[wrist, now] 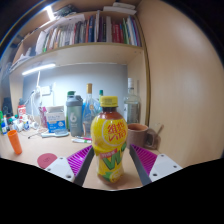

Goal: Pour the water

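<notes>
Yellow bottle [109, 146] between claw [110, 163] pads, mug [137, 134] and bottles [80, 113] behind.

We hold our claw [110, 163] level, pointing forward, its two fingers reaching out side by side with the magenta pads [143, 158] facing inward. The fingers press from left and right against a bottle [109, 148] clamped upright between them.

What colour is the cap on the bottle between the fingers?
Red, on a yellow-labelled bottle standing between the hand-held gripper fingers; seen best in the gripper view.
</notes>
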Demonstrator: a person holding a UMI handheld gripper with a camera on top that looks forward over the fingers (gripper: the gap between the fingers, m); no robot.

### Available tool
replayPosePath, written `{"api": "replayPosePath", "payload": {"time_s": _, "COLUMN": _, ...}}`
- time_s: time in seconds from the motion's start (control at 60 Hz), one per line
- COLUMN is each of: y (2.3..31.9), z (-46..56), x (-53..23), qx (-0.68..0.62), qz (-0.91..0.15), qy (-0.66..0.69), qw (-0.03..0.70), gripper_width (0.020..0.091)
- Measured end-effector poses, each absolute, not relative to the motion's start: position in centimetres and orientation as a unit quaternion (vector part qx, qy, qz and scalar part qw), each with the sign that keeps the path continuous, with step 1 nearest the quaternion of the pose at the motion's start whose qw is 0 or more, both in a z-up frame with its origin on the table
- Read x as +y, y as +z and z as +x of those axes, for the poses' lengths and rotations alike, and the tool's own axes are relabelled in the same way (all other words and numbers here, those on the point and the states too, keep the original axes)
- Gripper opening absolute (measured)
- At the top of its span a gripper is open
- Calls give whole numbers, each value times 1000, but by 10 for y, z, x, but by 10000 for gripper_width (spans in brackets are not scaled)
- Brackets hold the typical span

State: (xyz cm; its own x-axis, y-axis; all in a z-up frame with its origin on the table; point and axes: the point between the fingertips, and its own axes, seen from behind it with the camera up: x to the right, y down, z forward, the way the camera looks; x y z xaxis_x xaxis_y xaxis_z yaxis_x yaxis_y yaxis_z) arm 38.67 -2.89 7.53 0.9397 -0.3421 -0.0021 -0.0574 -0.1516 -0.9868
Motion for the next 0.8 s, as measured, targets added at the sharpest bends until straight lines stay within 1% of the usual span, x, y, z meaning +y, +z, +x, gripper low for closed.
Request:
{"api": "replayPosePath", "payload": {"time_s": 0.067, "y": 73, "z": 389, "x": -16, "qx": 131, "qz": -750, "qy": -115, "qw": 638, "gripper_width": 771}}
{"api": "replayPosePath", "payload": {"time_s": 0.133, "y": 69, "z": 390, "x": -9, "qx": 132, "qz": -749, "qy": -111, "qw": 640, "gripper_width": 526}}
{"api": "replayPosePath", "payload": {"time_s": 0.217, "y": 68, "z": 394, "x": -8, "qx": 155, "qz": -743, "qy": -113, "qw": 642, "gripper_width": 481}}
{"api": "replayPosePath", "payload": {"time_s": 0.25, "y": 69, "z": 394, "x": -8, "qx": 163, "qz": -739, "qy": -109, "qw": 644, "gripper_width": 445}}
{"api": "replayPosePath", "payload": {"time_s": 0.267, "y": 70, "z": 395, "x": -8, "qx": 167, "qz": -738, "qy": -107, "qw": 645, "gripper_width": 440}}
{"api": "replayPosePath", "payload": {"time_s": 0.283, "y": 70, "z": 394, "x": -8, "qx": 169, "qz": -737, "qy": -105, "qw": 646, "gripper_width": 413}}
{"api": "replayPosePath", "payload": {"time_s": 0.3, "y": 70, "z": 394, "x": -7, "qx": 171, "qz": -737, "qy": -103, "qw": 646, "gripper_width": 413}}
{"api": "replayPosePath", "payload": {"time_s": 0.333, "y": 69, "z": 392, "x": -7, "qx": 172, "qz": -737, "qy": -99, "qw": 646, "gripper_width": 368}}
{"api": "replayPosePath", "payload": {"time_s": 0.35, "y": 69, "z": 391, "x": -7, "qx": 172, "qz": -738, "qy": -98, "qw": 645, "gripper_width": 368}}
{"api": "replayPosePath", "payload": {"time_s": 0.383, "y": 69, "z": 389, "x": -6, "qx": 171, "qz": -740, "qy": -95, "qw": 644, "gripper_width": 341}}
{"api": "replayPosePath", "payload": {"time_s": 0.433, "y": 68, "z": 376, "x": -4, "qx": 162, "qz": -743, "qy": -88, "qw": 643, "gripper_width": 338}}
{"api": "replayPosePath", "payload": {"time_s": 0.467, "y": 73, "z": 365, "x": -3, "qx": 149, "qz": -744, "qy": -85, "qw": 646, "gripper_width": 333}}
{"api": "replayPosePath", "payload": {"time_s": 0.483, "y": 77, "z": 360, "x": -2, "qx": 142, "qz": -744, "qy": -86, "qw": 648, "gripper_width": 318}}
{"api": "replayPosePath", "payload": {"time_s": 0.55, "y": 103, "z": 335, "x": 2, "qx": 102, "qz": -736, "qy": -111, "qw": 660, "gripper_width": 315}}
{"api": "replayPosePath", "payload": {"time_s": 0.65, "y": 157, "z": 284, "x": 19, "qx": -15, "qz": -713, "qy": -176, "qw": 679, "gripper_width": 314}}
{"api": "replayPosePath", "payload": {"time_s": 0.717, "y": 187, "z": 249, "x": 38, "qx": -106, "qz": -703, "qy": -226, "qw": 666, "gripper_width": 313}}
{"api": "replayPosePath", "payload": {"time_s": 0.8, "y": 208, "z": 200, "x": 60, "qx": -223, "qz": -662, "qy": -329, "qw": 636, "gripper_width": 313}}
